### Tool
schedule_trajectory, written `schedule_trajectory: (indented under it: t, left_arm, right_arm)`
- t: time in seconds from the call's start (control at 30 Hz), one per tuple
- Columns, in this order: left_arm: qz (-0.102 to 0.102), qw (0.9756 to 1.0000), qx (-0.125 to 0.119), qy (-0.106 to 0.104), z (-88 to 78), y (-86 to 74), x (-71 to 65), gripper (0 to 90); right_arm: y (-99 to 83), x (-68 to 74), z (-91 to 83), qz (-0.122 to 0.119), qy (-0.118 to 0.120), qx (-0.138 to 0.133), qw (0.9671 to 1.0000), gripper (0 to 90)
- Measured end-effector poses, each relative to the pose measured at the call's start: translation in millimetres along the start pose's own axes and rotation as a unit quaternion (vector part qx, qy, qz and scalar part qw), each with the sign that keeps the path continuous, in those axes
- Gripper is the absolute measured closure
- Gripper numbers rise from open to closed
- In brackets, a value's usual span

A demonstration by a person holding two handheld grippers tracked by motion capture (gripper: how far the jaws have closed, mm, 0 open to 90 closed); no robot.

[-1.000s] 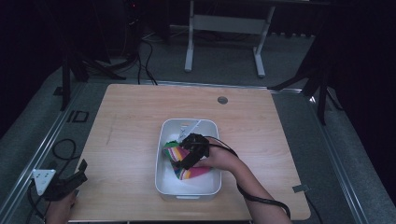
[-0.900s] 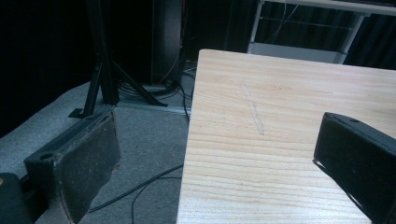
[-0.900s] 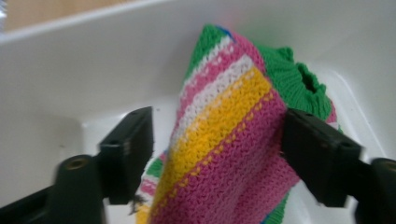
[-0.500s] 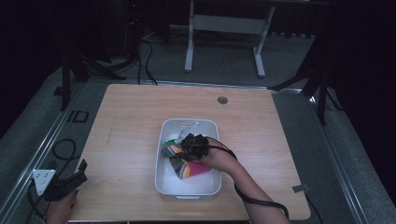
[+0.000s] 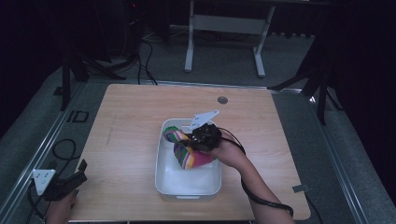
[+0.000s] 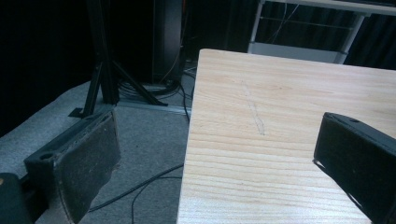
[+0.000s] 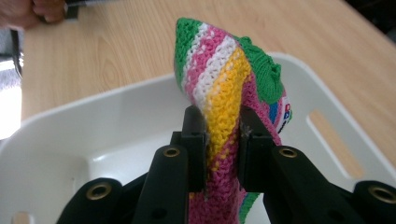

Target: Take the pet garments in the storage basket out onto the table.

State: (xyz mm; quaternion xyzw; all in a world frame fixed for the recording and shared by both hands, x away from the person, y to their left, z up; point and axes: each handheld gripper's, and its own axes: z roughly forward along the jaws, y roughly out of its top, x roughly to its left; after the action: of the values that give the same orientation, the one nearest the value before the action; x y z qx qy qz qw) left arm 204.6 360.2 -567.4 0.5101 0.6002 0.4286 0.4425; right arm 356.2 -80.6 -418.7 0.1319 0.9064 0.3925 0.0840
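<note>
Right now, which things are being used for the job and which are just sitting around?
In use:
- striped knitted cloth, pinched by the right gripper
- white plastic bin, under the cloth

Just sitting around:
- left gripper, open, at the table's edge
- wooden table
- small round grey cap in the tabletop

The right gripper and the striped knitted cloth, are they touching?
Touching. In the right gripper view, the right gripper pinches the knitted cloth between both jaws, above the white tub.

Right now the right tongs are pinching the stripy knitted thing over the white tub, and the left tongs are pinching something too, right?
Not quite. The left tongs are wide open with nothing between them, as the left gripper view shows. The rest holds: the right tongs pinch the stripy knitted thing over the white tub.
</note>
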Motion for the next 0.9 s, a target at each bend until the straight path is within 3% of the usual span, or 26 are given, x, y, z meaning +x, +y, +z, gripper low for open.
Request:
schedule_trajectory:
  t: [0.2, 0.6, 0.9]
  left_arm:
    - [0.000, 1.0000, 0.000, 0.001, 0.1, 0.0, -0.2, 0.9]
    - [0.001, 1.0000, 0.002, 0.002, 0.5, 0.2, -0.4, 0.9]
    - [0.001, 1.0000, 0.001, 0.003, 0.2, 0.1, -0.7, 0.9]
  right_arm:
    - [14.2, 0.4, -22.4, 0.000, -0.005, -0.034, 0.9994, 75.8]
    - [41.7, -8.7, -65.7, -0.006, -0.039, -0.082, 0.9958, 75.7]
    - [39.9, -18.6, -88.2, 0.003, -0.058, -0.099, 0.9934, 75.7]
